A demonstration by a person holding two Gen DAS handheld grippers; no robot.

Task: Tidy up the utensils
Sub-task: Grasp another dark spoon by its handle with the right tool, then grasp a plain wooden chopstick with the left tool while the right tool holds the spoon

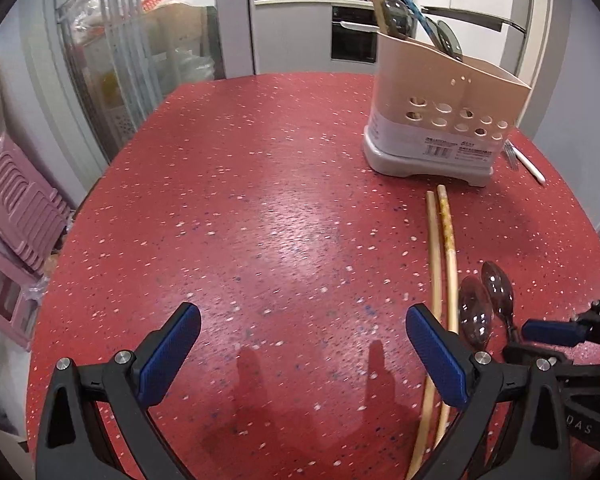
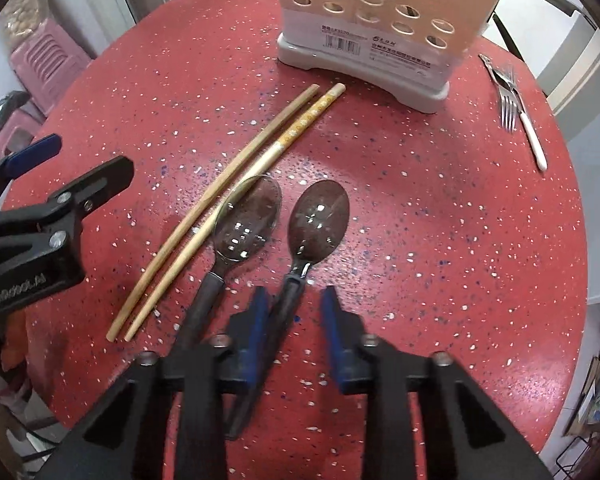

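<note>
Two dark see-through spoons lie side by side on the red speckled table (image 2: 440, 240), a left spoon (image 2: 248, 216) and a right spoon (image 2: 320, 216). My right gripper (image 2: 294, 320) points down over the right spoon's handle. The handle lies between the blue pads against the left one, and a gap still shows on its right side. Two wooden chopsticks (image 2: 236, 184) rest left of the spoons. My left gripper (image 1: 304, 354) hangs wide open over bare table, with the chopsticks (image 1: 444, 264) passing under its right finger. The beige holder (image 1: 440, 92) stands at the back.
The holder has wooden and dark utensils standing in it. Forks (image 2: 508, 100), one with a white handle (image 2: 534, 140), lie right of the holder near the table's rounded edge. Pink plastic stools (image 1: 20, 208) are stacked on the floor at the left.
</note>
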